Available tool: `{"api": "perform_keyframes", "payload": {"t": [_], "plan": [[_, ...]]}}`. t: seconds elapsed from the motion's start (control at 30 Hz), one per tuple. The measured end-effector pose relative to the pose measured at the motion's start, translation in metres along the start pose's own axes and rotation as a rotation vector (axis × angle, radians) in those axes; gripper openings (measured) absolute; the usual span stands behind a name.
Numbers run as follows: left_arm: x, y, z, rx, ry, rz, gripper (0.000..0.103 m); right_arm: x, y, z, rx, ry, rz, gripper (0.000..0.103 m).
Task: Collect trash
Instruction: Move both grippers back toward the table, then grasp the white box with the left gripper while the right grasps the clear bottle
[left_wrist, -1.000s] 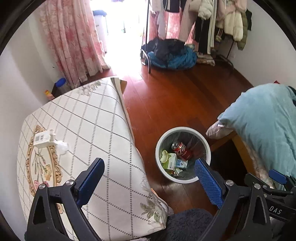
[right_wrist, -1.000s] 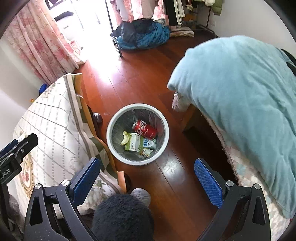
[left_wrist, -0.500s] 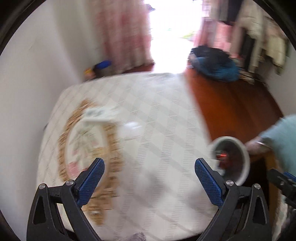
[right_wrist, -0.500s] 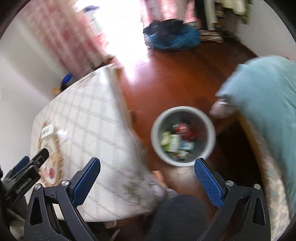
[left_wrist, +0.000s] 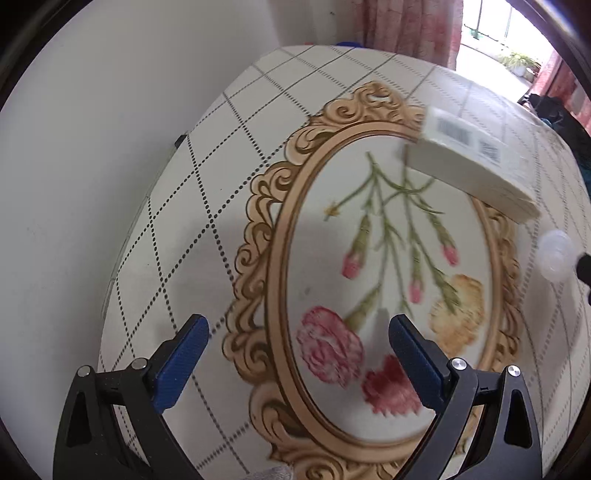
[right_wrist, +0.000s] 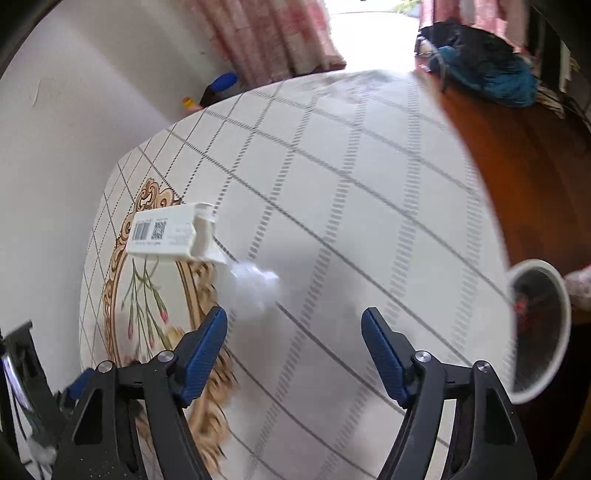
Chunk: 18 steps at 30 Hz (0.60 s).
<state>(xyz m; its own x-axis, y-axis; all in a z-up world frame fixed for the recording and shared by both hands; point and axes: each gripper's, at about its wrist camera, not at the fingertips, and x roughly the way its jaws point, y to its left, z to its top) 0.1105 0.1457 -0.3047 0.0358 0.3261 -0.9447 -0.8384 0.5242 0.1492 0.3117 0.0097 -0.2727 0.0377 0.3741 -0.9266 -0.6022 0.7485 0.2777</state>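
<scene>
While both grippers point steeply down over the tablecloth (right_wrist: 369, 184), neither grasps anything. The left gripper (left_wrist: 299, 343) stands released above the floral medallion (left_wrist: 369, 258). The right gripper (right_wrist: 293, 339) has just been narrowing, jaws apart, nothing between them. A white carton (right_wrist: 166, 230) lies on the cloth beside a crumpled clear wrapper (right_wrist: 255, 284). The trash bin (right_wrist: 554, 332) stands on the floor beyond the table's edge.

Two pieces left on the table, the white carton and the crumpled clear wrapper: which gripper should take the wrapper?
Right gripper: the wrapper lies just ahead of its empty jaws, which have been closing. The left gripper sees it far off to the side.
</scene>
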Motion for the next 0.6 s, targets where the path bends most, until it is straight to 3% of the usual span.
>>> {"api": "perform_keyframes", "payload": {"t": [0.07, 0.17, 0.2, 0.3, 0.4, 0.53, 0.6], "plan": [[0.006, 0.001, 0.003, -0.006, 0.010, -0.009, 0.100, 0.018, 0.008, 0.008, -0.007, 0.019, 0.001, 0.068], [0.010, -0.001, 0.009, -0.006, 0.008, -0.011, 0.100, 0.029, 0.016, 0.012, -0.019, 0.010, -0.002, 0.049], [0.010, -0.003, 0.011, -0.001, 0.008, -0.013, 0.100, 0.029, 0.016, 0.013, -0.026, 0.002, 0.009, 0.026], [0.006, -0.014, 0.026, -0.020, 0.026, -0.063, 0.100, 0.022, 0.012, 0.017, -0.009, -0.019, 0.016, 0.026], [0.000, -0.027, 0.050, -0.083, 0.060, -0.159, 0.100, 0.012, -0.006, 0.026, 0.015, -0.033, -0.079, 0.026], [0.004, -0.041, 0.097, -0.277, 0.137, -0.317, 0.099, 0.003, -0.045, 0.045, 0.096, -0.025, -0.194, 0.026], [0.014, -0.048, 0.114, -0.359, 0.192, -0.351, 0.099, -0.001, -0.059, 0.053, 0.111, -0.018, -0.226, 0.026]]}}
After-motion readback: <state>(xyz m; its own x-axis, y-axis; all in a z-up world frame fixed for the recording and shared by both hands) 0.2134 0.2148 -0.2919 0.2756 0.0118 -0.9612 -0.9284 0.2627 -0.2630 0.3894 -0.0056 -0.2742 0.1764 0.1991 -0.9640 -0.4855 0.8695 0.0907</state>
